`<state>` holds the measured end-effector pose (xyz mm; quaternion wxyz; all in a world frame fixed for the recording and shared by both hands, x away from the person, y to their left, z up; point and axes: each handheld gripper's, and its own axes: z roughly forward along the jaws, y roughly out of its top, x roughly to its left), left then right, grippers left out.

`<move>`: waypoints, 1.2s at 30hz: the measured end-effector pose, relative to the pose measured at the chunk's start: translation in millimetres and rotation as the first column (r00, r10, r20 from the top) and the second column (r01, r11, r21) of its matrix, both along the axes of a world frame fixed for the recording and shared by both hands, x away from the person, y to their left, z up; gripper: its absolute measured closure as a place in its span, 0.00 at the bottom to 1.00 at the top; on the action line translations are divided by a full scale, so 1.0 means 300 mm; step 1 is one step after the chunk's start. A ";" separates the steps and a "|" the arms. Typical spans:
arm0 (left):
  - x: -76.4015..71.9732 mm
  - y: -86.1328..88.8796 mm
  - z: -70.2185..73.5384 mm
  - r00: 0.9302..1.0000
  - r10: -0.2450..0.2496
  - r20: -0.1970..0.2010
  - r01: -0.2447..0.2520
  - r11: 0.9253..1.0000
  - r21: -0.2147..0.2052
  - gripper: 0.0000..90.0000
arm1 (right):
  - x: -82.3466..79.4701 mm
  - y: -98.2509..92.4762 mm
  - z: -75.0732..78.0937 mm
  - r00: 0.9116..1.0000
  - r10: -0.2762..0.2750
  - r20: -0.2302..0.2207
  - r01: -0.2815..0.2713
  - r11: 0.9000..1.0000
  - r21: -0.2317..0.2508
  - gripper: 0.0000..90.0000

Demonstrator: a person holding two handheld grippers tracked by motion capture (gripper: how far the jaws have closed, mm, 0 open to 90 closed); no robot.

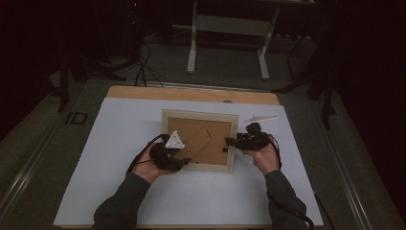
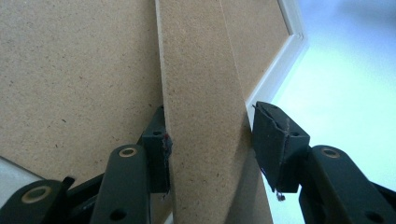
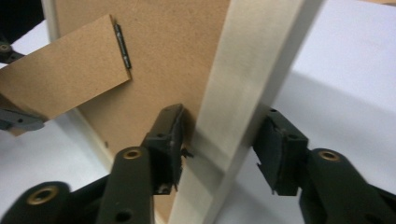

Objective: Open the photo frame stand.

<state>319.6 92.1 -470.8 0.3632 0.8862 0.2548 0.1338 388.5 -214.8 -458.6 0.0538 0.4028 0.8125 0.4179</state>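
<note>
A pale wooden picture frame [image 1: 198, 114] lies face down mid-table, its brown backing board [image 2: 70, 70] up. A brown stand leg [image 1: 200, 141] crosses the backing on a slant from a small dark hinge [image 3: 122, 46]. My left gripper [image 1: 184, 162] is at the frame's near left, shut on the stand leg [image 2: 205, 93], one pad on each long edge. My right gripper [image 1: 230, 142] straddles the frame's right rail [image 3: 247, 70]. It is open: the right pad sits against the rail's outer edge, and a strip of backing shows between the left pad and the rail.
The white table top [image 1: 143, 191] has a wooden strip [image 1: 191, 93] along its far edge. A small white strip-shaped object [image 1: 261, 118] lies just beyond my right gripper. Behind the table stand the white legs of another desk [image 1: 230, 28], with cables on the dark floor.
</note>
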 end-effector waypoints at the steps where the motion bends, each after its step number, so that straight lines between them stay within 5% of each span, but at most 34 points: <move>1: -0.002 0.000 0.001 1.000 -0.003 0.004 0.003 1.000 0.000 0.59 | 0.002 0.004 -0.002 1.000 0.006 -0.002 -0.006 1.000 0.000 0.55; 8: -0.001 0.004 0.000 1.000 -0.016 0.012 0.016 1.000 -0.010 0.59 | 0.011 0.007 -0.010 1.000 0.029 -0.009 -0.029 1.000 0.010 0.53; 17: 0.002 0.009 0.006 1.000 -0.016 0.018 0.016 1.000 -0.009 0.59 | -0.009 -0.008 0.003 0.999 0.035 0.037 -0.035 0.999 0.006 0.60; 28: 0.019 0.012 0.005 1.000 -0.003 -0.011 0.003 0.999 -0.044 0.60 | -0.015 -0.009 0.014 0.996 -0.025 0.091 0.025 1.000 -0.003 0.66; 31: 0.029 0.021 0.009 0.998 -0.015 -0.063 0.009 0.995 -0.099 0.61 | -0.018 -0.008 0.012 0.994 -0.033 0.100 0.034 0.999 0.001 0.66; 36: 0.048 0.040 0.025 0.990 -0.014 -0.139 -0.015 0.978 -0.206 0.71 | -0.028 -0.005 0.015 0.992 -0.030 0.119 0.031 1.000 -0.002 0.66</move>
